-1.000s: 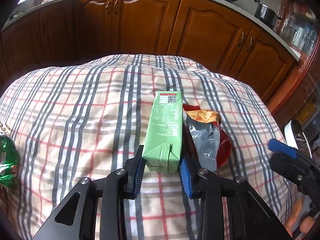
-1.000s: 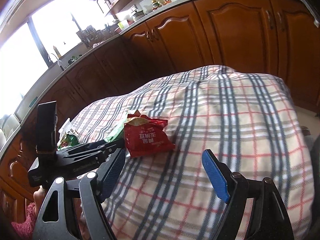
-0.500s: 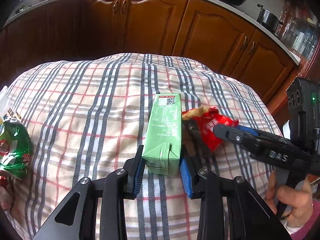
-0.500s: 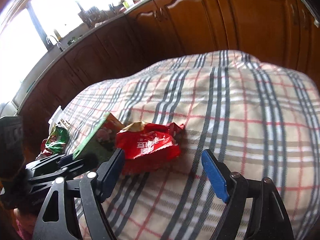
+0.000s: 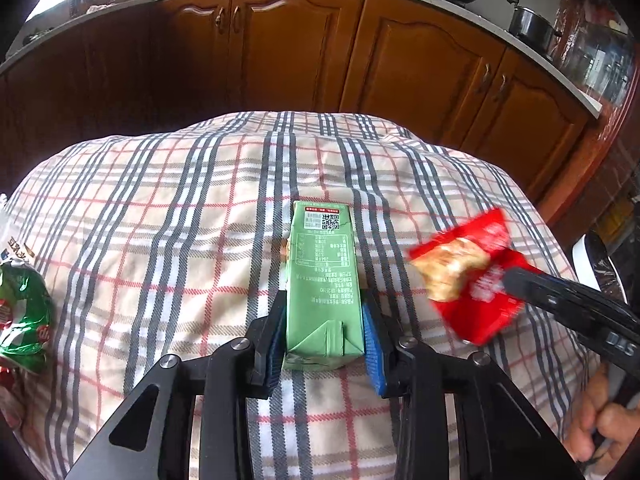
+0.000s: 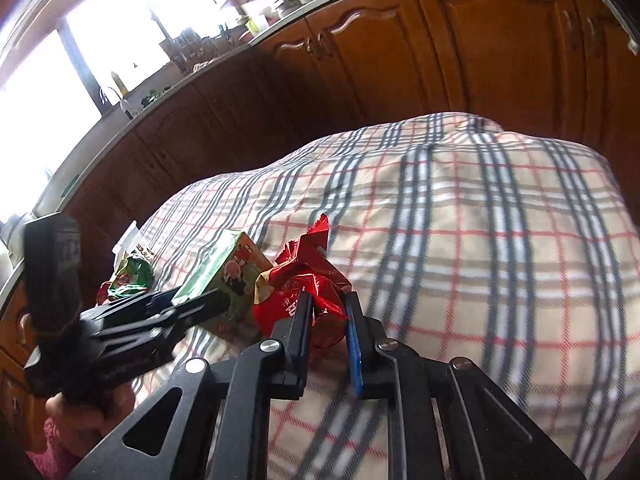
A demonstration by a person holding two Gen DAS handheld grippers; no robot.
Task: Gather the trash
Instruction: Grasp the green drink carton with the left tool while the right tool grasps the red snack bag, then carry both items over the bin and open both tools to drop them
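Note:
A green drink carton (image 5: 323, 280) lies lengthwise between the fingers of my left gripper (image 5: 323, 332), which is shut on its near end and holds it above the plaid cloth (image 5: 160, 240). The carton also shows in the right wrist view (image 6: 224, 272). My right gripper (image 6: 326, 316) is shut on a crumpled red snack bag (image 6: 308, 280) and holds it off the cloth. In the left wrist view the red bag (image 5: 472, 276) hangs to the right of the carton, pinched by the right gripper (image 5: 516, 280).
A green crumpled wrapper (image 5: 24, 312) lies at the cloth's left edge, also in the right wrist view (image 6: 132, 276). Wooden kitchen cabinets (image 5: 280, 48) with a cluttered countertop stand behind the table. A pot (image 5: 528, 24) sits on the counter at right.
My right gripper closed on the red snack bag and lifted it away to the right of the carton. My left gripper kept its hold on the green carton and raised it slightly.

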